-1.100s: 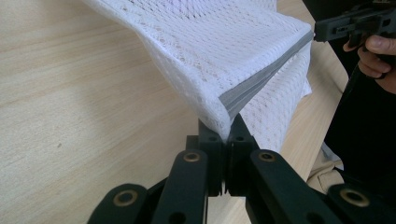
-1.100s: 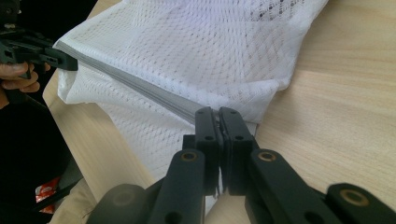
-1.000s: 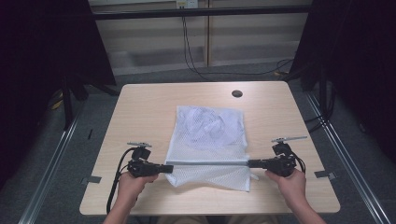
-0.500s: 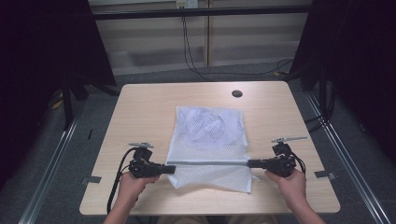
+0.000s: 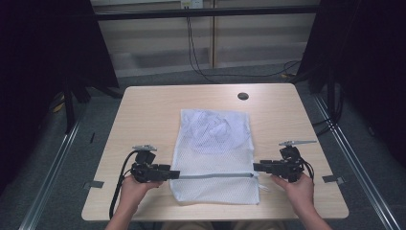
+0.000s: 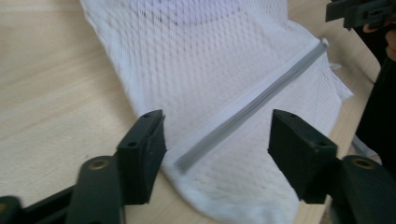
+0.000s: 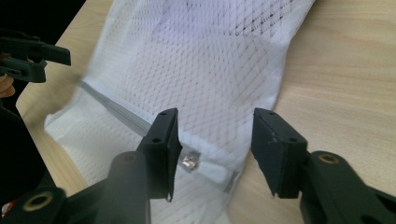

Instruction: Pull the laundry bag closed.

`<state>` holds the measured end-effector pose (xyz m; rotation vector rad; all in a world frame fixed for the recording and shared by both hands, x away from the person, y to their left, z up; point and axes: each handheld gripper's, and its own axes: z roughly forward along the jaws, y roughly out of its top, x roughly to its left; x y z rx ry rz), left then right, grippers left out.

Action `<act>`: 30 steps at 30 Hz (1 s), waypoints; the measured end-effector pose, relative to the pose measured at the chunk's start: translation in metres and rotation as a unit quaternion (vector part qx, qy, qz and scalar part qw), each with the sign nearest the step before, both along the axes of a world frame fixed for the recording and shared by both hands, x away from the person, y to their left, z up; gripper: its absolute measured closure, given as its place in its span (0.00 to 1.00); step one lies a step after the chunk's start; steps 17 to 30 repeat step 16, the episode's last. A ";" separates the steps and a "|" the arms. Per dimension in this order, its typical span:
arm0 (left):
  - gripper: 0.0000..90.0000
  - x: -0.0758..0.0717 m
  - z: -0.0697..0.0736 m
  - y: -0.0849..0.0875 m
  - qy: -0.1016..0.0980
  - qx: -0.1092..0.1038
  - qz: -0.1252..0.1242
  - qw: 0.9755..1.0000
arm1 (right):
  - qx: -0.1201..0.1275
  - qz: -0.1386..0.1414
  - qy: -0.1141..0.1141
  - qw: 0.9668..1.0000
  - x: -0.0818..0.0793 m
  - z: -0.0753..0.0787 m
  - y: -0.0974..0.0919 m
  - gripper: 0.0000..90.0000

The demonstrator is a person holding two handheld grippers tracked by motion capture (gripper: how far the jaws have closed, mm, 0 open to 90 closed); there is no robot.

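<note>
A light wooden table [image 5: 143, 110] with rounded corners and a dark round cable hole [image 5: 242, 96] near its far edge stands on grey carpet [image 5: 57, 191]; metal rails [image 5: 48, 184] run along the floor on both sides. Behind it, a pale panelled wall [image 5: 249, 43] carries hanging black cables [image 5: 191, 48] beneath a socket [image 5: 191, 4]; black curtains [image 5: 43, 48] flank the space, and a dark horizontal bar [image 5: 206, 13] crosses overhead.

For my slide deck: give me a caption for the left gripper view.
Open left tool straddling the grey zipper end of a white mesh laundry bag on a wooden table.
</note>
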<state>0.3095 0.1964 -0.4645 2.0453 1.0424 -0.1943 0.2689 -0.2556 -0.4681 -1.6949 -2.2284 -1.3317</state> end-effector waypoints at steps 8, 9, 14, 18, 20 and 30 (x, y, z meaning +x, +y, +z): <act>0.20 0.000 0.003 0.004 -0.049 0.023 0.019 0.998 | -0.014 -0.008 -0.022 1.000 0.002 0.000 -0.004 0.41; 0.18 0.000 0.003 0.004 -0.055 0.029 0.021 0.998 | -0.012 -0.008 -0.023 1.000 0.002 0.000 -0.005 0.39; 0.16 0.001 0.005 0.008 -0.067 0.046 0.021 0.996 | -0.022 -0.021 -0.045 0.999 0.003 0.001 -0.012 0.29; 0.16 0.001 0.004 0.008 -0.068 0.049 0.024 0.996 | -0.029 -0.018 -0.054 0.998 0.004 0.001 -0.014 0.28; 0.16 0.001 0.004 0.008 -0.068 0.049 0.024 0.996 | -0.029 -0.018 -0.054 0.998 0.004 0.001 -0.014 0.28; 0.16 0.001 0.004 0.008 -0.068 0.049 0.024 0.996 | -0.029 -0.018 -0.054 0.998 0.004 0.001 -0.014 0.28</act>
